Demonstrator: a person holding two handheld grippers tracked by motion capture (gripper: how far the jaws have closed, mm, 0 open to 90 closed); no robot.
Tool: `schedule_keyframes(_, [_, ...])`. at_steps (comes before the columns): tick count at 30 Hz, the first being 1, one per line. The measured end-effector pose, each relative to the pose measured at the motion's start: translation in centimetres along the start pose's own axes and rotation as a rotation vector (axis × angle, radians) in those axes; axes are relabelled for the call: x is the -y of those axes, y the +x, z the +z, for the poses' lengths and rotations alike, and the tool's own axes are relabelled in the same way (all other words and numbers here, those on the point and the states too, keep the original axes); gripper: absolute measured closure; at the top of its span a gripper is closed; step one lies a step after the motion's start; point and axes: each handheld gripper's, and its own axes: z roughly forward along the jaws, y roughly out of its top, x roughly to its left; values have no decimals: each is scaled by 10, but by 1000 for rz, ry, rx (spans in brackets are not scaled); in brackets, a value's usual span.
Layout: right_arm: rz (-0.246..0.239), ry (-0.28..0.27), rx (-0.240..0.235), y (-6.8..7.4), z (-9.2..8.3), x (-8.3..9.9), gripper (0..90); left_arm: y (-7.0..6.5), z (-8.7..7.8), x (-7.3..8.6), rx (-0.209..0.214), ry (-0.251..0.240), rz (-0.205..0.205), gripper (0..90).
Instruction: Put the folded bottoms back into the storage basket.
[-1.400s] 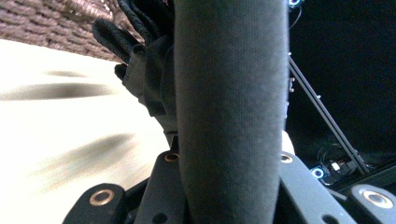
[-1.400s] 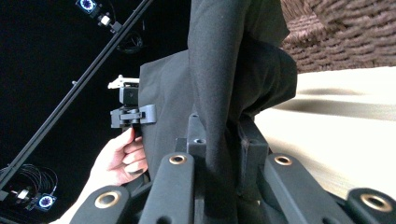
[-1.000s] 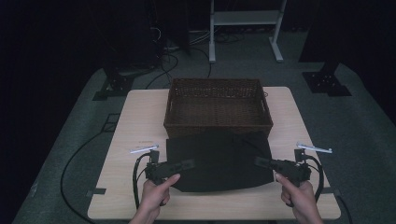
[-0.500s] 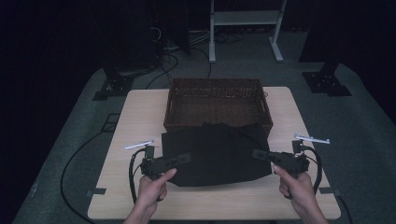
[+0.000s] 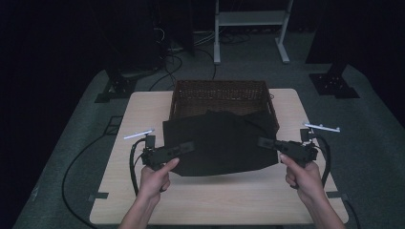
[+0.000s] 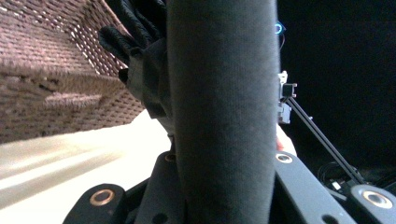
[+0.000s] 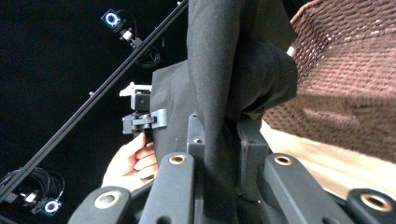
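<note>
A black cloth (image 5: 219, 143) hangs stretched between my two grippers above the table, and its far edge reaches the front rim of the wicker basket (image 5: 219, 93). My left gripper (image 5: 188, 147) is shut on the cloth's left edge. My right gripper (image 5: 262, 142) is shut on its right edge. In the left gripper view the cloth (image 6: 224, 93) runs up between the jaws as a thick fold, with the basket (image 6: 56, 70) to its left. The right gripper view shows the cloth (image 7: 219, 70) pinched between the jaws, with the basket (image 7: 345, 70) at the right.
The light wooden table (image 5: 143, 109) carries the basket at its far edge. Cables trail from both grippers off the table's sides. A white frame stand (image 5: 248, 19) and dark equipment stands rise on the floor beyond the table.
Both hands have risen and moved forward toward the basket. The cloth has come up off the table with them, and its far edge now overlaps the basket's front rim.
</note>
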Motion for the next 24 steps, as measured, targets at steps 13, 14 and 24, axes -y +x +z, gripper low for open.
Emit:
schedule_keyframes(13, [-26,9,30,6,12,-35,785,7,4,-32,-17,-21,-6,770])
schedule_keyframes(14, [-26,9,30,6,12,-35,785,7,4,-32,-17,-21,-6,770])
schedule_keyframes(24, [-24,-8,35,1,19,-61,785,6,12,-60,-32,-27,8,770])
